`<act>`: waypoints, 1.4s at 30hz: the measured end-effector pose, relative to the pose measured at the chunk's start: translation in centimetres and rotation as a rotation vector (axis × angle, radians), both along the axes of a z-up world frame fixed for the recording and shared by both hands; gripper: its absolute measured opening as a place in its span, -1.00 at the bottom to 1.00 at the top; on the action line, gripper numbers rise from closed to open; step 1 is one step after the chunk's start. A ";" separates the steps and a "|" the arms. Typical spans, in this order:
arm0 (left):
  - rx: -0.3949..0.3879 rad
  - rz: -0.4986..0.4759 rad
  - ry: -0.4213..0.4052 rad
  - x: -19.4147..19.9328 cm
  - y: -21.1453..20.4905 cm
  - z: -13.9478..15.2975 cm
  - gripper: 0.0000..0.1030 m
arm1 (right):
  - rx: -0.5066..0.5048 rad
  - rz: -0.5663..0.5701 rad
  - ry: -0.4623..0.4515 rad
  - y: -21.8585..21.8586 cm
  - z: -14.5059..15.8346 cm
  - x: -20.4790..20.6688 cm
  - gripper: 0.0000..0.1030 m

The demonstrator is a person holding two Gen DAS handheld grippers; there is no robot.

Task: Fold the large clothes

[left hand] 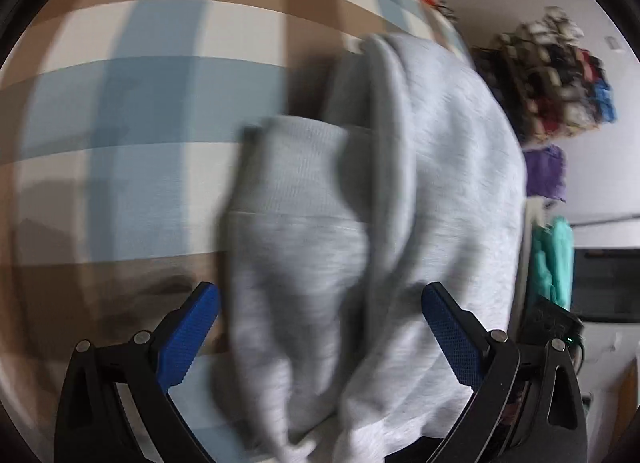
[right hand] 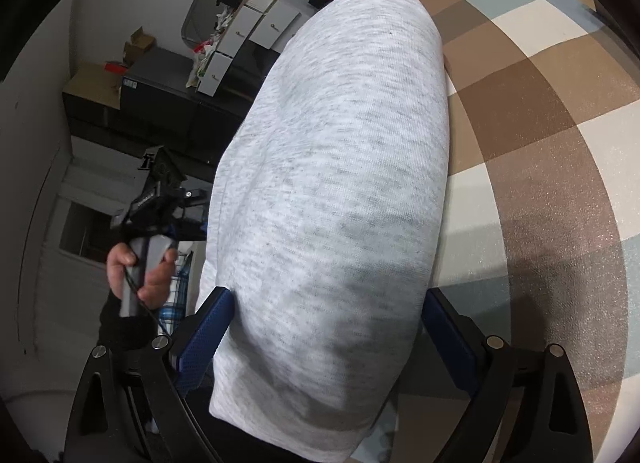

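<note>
Checked bedding (right hand: 540,111) in brown, cream and pale blue lies under everything. Both grippers stand released: the right gripper (right hand: 326,327) spread wide around the folded grey garment (right hand: 340,167), the left gripper (left hand: 320,319) parted over its bunched, blurred folds. A hand (right hand: 138,271) grips the left tool's handle.

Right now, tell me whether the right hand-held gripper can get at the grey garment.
Probably yes. The right hand-held gripper stands open with the grey garment lying between its fingers on the checked cover; nothing blocks it.
</note>
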State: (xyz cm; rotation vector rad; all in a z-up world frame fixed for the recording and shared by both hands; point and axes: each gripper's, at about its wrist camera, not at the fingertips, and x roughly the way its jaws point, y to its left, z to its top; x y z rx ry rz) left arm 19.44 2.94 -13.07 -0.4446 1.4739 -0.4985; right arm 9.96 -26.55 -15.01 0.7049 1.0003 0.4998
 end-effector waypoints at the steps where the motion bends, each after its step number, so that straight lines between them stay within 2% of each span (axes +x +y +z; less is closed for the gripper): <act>1: -0.029 0.003 0.009 -0.2 -0.3 -0.2 0.91 | 0.001 0.000 -0.001 0.0 -0.1 -0.2 0.87; 2: -0.083 0.005 0.020 -0.3 -0.5 -0.5 0.91 | 0.005 0.000 0.001 -0.1 -0.1 -0.2 0.87; 5: -0.167 -0.026 0.054 -0.5 -1.2 -1.1 0.91 | 0.024 0.001 0.011 -0.3 -0.4 -0.4 0.87; 13: -0.170 -0.051 0.053 -0.6 -0.7 -1.3 0.91 | 0.024 -0.002 0.015 -0.4 -0.4 -0.2 0.91; 19: -0.146 -0.121 0.016 -1.0 -2.3 -0.8 0.91 | 0.000 0.004 0.019 -0.3 0.0 0.0 0.89; 22: -0.173 -0.157 0.013 -2.1 -3.4 -1.0 0.90 | -0.058 0.026 0.025 -0.4 0.7 -0.4 0.89; 26: -0.222 -0.262 0.028 -4.9 -4.0 -1.1 0.91 | -0.145 0.053 0.043 -2.3 1.6 -1.2 0.91; 29: -0.244 -0.185 0.050 -4.8 -1.0 -0.8 0.91 | -0.145 0.058 0.062 -3.6 1.7 -1.8 0.91; 32: -0.275 -0.091 0.034 -3.5 3.2 -0.4 0.91 | -0.188 0.065 0.053 -3.1 2.3 -2.0 0.91; 36: -0.283 0.053 0.056 -1.8 7.9 -1.6 0.91 | -0.228 0.077 0.056 -2.3 2.7 -1.8 0.94; 38: -0.305 0.051 0.060 -1.6 7.9 -2.2 0.94 | -0.217 0.071 0.056 -2.4 2.5 -2.1 0.94; 40: -0.327 0.031 0.019 -1.4 7.3 -1.9 0.96 | -0.208 0.065 0.049 -2.6 2.4 -2.2 0.95; 42: -0.341 0.024 0.013 -0.9 6.5 -2.2 0.97 | -0.200 0.058 0.045 -2.8 2.4 -2.4 0.95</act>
